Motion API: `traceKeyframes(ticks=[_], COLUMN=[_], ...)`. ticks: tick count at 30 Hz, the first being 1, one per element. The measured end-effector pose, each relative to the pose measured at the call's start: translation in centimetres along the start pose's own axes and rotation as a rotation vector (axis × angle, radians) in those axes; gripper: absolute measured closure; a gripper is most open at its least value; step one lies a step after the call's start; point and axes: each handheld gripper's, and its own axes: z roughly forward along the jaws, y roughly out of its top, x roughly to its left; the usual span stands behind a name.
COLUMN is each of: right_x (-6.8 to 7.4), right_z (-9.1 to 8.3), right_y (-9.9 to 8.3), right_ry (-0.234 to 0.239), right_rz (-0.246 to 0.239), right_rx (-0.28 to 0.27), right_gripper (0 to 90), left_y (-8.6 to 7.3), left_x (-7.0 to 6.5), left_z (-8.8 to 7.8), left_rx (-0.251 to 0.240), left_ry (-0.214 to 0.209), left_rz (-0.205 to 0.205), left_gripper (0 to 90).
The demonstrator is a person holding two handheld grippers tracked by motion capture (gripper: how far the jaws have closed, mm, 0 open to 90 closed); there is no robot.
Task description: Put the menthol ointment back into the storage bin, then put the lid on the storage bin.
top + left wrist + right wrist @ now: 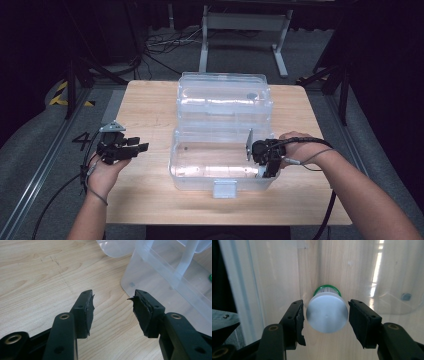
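At the lower centre of the right gripper view, our right hand-held gripper (pixel 327 315) has its jaws parted just clear of the small white bottle (pixel 327 314) inside the clear storage box (pixel 222 150), probably leaving it there, while our left hand-held gripper (pixel 112 312) waits open and empty over the tabletop (pixel 37 277).

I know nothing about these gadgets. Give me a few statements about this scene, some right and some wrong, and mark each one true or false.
1. The clear plastic box on the wooden table has its lid open. True.
2. The right gripper is inside the box with a small white bottle between its jaws. True; narrow gaps show at both pads, so it is not squeezed.
3. That bottle has a red cap. False; a green band shows at its far end.
4. The left gripper is clamped on the box wall. False; it is open beside the box with nothing in it.
5. The table is metal. False; it is light wood.
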Motion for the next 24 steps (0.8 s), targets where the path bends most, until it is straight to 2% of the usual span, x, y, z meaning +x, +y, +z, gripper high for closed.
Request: traceKeyframes(ticks=[6, 9, 12, 14, 16, 21, 24], right_x=[0.4, 0.5, 0.5, 0.8, 0.8, 1.6, 2.2], right_z=[-1.9, -2.4, -3.3, -3.8, -4.1, -5.0, -5.3], right_y=[-0.4, -0.6, -0.8, -1.2, -1.3, -1.3, -1.1], right_ry=[-0.014, -0.023, -0.043, -0.045, -0.054, -0.058, -0.068], right_rz=[0.007, 0.016, 0.014, 0.034, 0.035, 0.030, 0.005], right_rx=[-0.077, -0.085, -0.127, -0.161, -0.178, -0.220, -0.241], right_gripper=[46.0, 46.0, 46.0, 46.0, 46.1, 46.0, 45.5], left_y=[0.4, 0.5, 0.7, 0.9, 1.1, 1.3, 1.5], left_x=[-0.7, -0.8, -1.0, -1.2, -1.5, -2.1, -2.5], left_z=[0.0, 0.0, 0.0, -0.1, -0.2, -0.3, -0.4], left_rx=[-0.006, -0.001, -0.001, -0.010, -0.012, -0.018, -0.022], left_ry=[-0.020, -0.026, -0.050, -0.069, -0.071, -0.078, -0.087], left_rz=[0.017, 0.022, 0.005, 0.017, 0.025, 0.041, 0.054], left_gripper=[51.3, 51.7, 52.0, 52.1, 52.0, 51.8, 51.3])
